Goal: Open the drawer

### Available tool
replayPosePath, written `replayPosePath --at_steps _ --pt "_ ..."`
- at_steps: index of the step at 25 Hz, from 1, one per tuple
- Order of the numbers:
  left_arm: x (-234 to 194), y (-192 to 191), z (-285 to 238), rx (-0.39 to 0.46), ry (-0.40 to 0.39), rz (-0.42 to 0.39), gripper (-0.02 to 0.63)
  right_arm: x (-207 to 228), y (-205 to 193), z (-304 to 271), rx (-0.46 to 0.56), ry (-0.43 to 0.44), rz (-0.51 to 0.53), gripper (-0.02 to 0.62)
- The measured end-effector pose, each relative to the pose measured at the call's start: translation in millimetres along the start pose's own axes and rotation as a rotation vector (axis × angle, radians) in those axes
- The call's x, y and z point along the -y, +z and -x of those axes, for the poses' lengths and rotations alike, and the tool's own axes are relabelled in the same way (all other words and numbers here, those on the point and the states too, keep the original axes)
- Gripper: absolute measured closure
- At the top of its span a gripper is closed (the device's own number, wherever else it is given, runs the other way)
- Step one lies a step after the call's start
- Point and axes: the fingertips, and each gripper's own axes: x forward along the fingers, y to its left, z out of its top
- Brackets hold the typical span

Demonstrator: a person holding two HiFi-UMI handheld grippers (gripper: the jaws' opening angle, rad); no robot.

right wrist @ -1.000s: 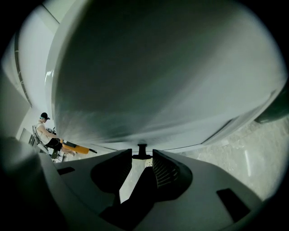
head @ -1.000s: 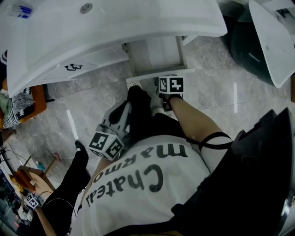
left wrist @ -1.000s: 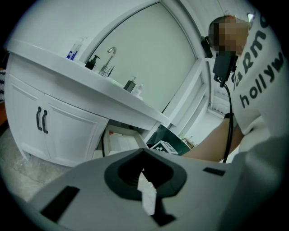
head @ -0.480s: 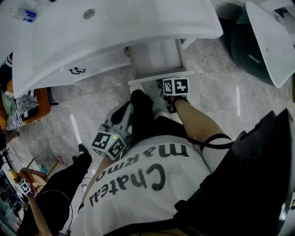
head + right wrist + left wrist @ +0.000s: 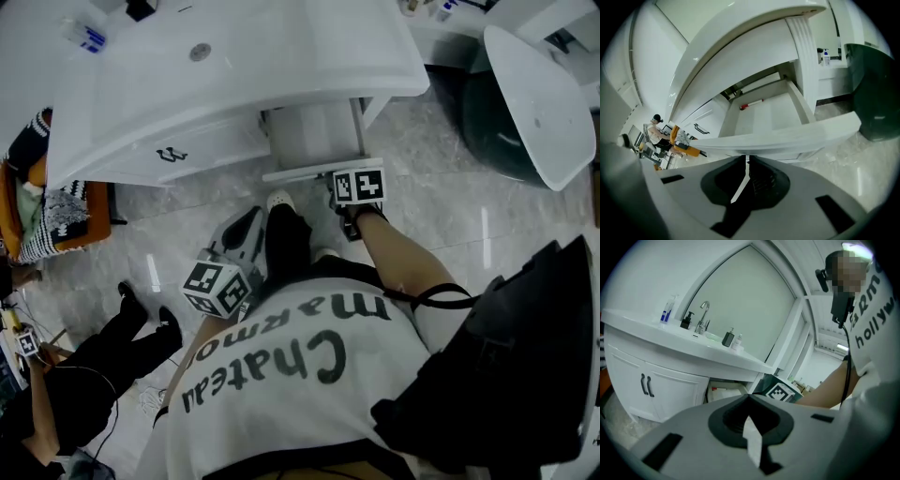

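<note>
Under the white vanity top [image 5: 234, 75] the white drawer [image 5: 314, 136] stands pulled out, its front panel [image 5: 309, 172] towards me. My right gripper [image 5: 345, 184] hangs just at that panel's right part, pointing down. In the right gripper view the panel's top edge [image 5: 787, 136] runs right past the jaw tips of the right gripper [image 5: 746, 158]. Its jaws are closing, almost together, with nothing between them. A red-tipped item [image 5: 751, 104] lies inside the drawer [image 5: 764, 117]. My left gripper [image 5: 249, 221] is held back near my legs, apart from the drawer. In its own view the left gripper [image 5: 749, 397] is shut and empty.
Left of the drawer is a cabinet door with a dark handle [image 5: 173, 153]. A dark green rounded seat [image 5: 497, 122] stands at the right. An orange stool with patterned cloth [image 5: 56, 206] and another person's legs [image 5: 112, 347] are at the left. Grey tiled floor [image 5: 441, 202] surrounds me.
Both grippers have risen a little, the right one staying at the drawer front. The other person's legs have shifted left and lower in the picture.
</note>
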Motion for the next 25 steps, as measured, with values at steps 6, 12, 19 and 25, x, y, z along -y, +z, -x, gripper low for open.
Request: replayPosePath --at_steps 6,12,19,25 --pt "11.9 5.2 8.7 -0.006 0.042 -0.060 0.604 -8.0 18.1 37.6 0.052 0.046 0.008 0.565" --pt "38.9 41.5 31.4 0.102 0.021 0.004 0.604 -43.6 84.5 131.1 0.319 0.181 0.010 0.583" --pt "88.1 90.0 71.3 0.160 -0.124 -0.012 0.604 -123.0 108.1 279.5 0.588 0.277 0.202 0.584" --pt "91.5 97.3 108.2 0.147 -0.154 -0.048 0.604 -144.8 79.7 321.6 0.636 0.177 0.302 0.584"
